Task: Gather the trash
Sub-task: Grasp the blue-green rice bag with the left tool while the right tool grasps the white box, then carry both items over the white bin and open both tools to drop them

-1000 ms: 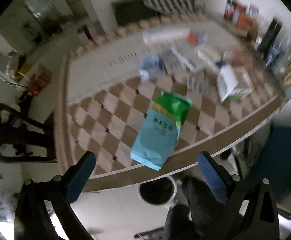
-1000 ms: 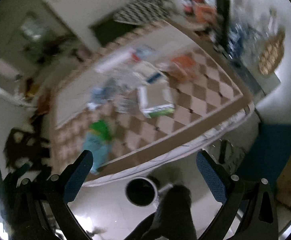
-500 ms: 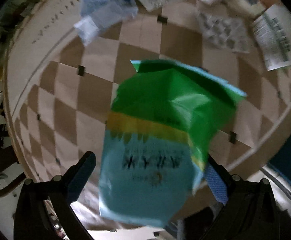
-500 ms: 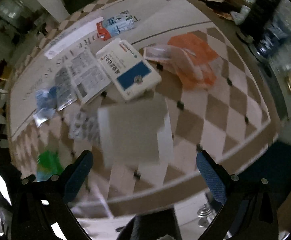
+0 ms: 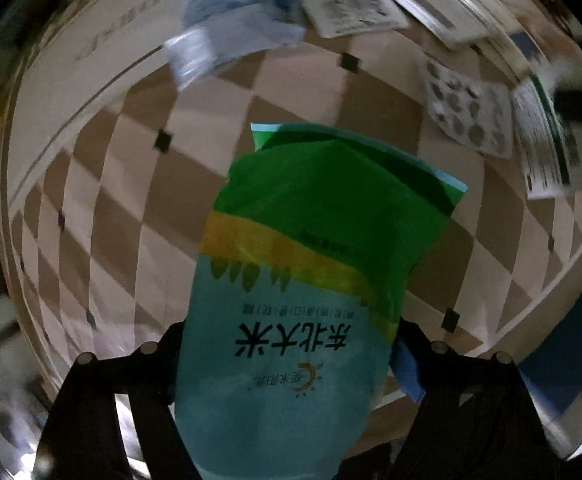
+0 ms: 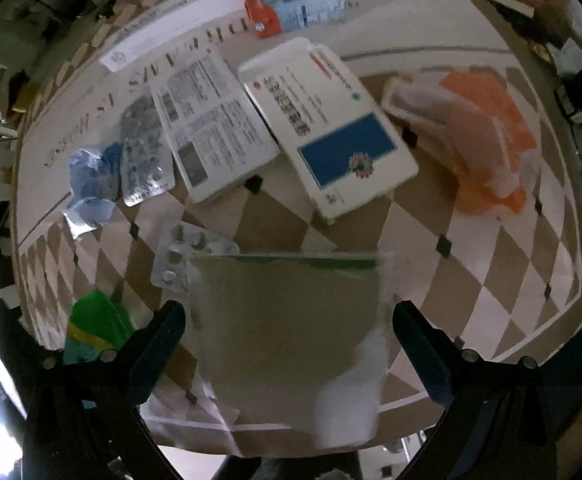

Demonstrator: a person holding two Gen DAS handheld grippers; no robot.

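Observation:
A green, yellow and teal rice bag (image 5: 291, 300) lies on the checkered table (image 5: 123, 208) near its front edge. My left gripper (image 5: 287, 356) is open, its fingers on either side of the bag's near end. The bag's green end shows in the right wrist view (image 6: 95, 324). My right gripper (image 6: 289, 344) is open around a flattened grey-brown carton (image 6: 291, 328) with a green top edge, lying at the table's front edge.
Other litter lies on the table: a white and blue medicine box (image 6: 323, 128), a printed leaflet (image 6: 211, 120), blister packs (image 6: 187, 252), a blue wrapper (image 6: 91, 184), an orange bag (image 6: 479, 140), a long white box (image 6: 179, 24).
Both grippers have come down from above the table edge. The left one has closed in around the rice bag's near end, the right one around the grey-brown carton.

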